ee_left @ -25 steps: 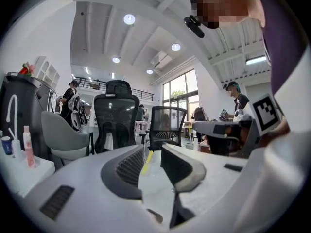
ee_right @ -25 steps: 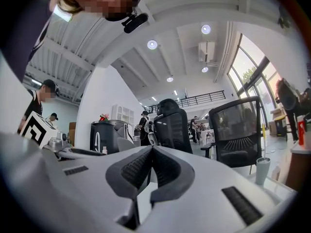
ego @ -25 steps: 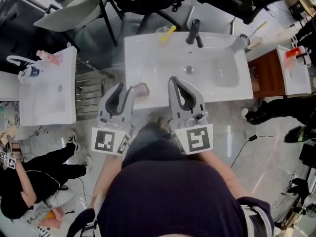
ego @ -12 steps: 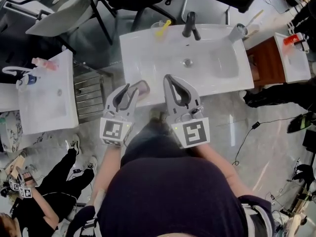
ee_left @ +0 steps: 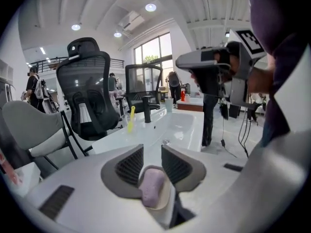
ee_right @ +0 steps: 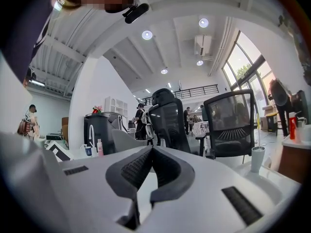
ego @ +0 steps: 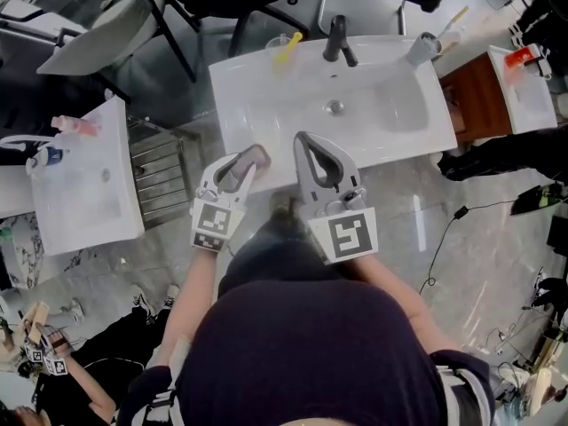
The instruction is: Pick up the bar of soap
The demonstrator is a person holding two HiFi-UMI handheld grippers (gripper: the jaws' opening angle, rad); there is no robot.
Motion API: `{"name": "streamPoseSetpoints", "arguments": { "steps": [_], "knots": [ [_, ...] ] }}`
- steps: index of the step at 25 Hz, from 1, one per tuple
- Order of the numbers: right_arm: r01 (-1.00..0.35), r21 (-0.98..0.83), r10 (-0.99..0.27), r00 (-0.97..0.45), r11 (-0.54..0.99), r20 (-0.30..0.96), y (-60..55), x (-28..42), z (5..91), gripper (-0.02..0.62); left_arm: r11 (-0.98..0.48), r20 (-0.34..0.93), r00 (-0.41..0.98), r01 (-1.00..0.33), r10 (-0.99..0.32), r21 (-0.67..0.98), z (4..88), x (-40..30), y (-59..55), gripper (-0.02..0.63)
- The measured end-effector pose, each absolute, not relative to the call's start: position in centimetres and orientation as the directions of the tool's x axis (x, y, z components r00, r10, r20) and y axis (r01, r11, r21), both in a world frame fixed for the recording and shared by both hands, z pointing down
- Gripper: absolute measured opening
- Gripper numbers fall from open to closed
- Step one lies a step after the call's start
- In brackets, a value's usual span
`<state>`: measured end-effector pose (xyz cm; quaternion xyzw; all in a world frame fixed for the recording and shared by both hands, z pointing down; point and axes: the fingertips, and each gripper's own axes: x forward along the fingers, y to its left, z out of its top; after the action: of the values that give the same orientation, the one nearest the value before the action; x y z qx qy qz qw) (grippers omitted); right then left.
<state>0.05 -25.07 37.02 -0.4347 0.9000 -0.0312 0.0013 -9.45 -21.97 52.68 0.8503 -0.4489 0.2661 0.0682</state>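
Now the left tool hovers with jaws partly apart over the lilac bar of soap, which lies in a dish at the counter's near edge. The right tool is closed and empty.

The white washbasin counter is carrying a black faucet, a clear cup holding a yellow toothbrush, a grey cup and, at its front edge, a soap dish (the bar of soap is lying in it).

soap partly hidden, under left gripper
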Motion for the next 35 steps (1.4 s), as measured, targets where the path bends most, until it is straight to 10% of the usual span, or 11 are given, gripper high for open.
{"name": "streamPoseSetpoints", "arguments": {
  "steps": [35],
  "knots": [
    [-0.832, -0.051, -0.829, -0.555, 0.553, 0.068, -26.5, 1.0, 38.3, 0.017, -0.795, 0.904, 0.324, -0.606, -0.278, -0.027, 64.5, -9.9, -21.7, 0.199]
  ]
}}
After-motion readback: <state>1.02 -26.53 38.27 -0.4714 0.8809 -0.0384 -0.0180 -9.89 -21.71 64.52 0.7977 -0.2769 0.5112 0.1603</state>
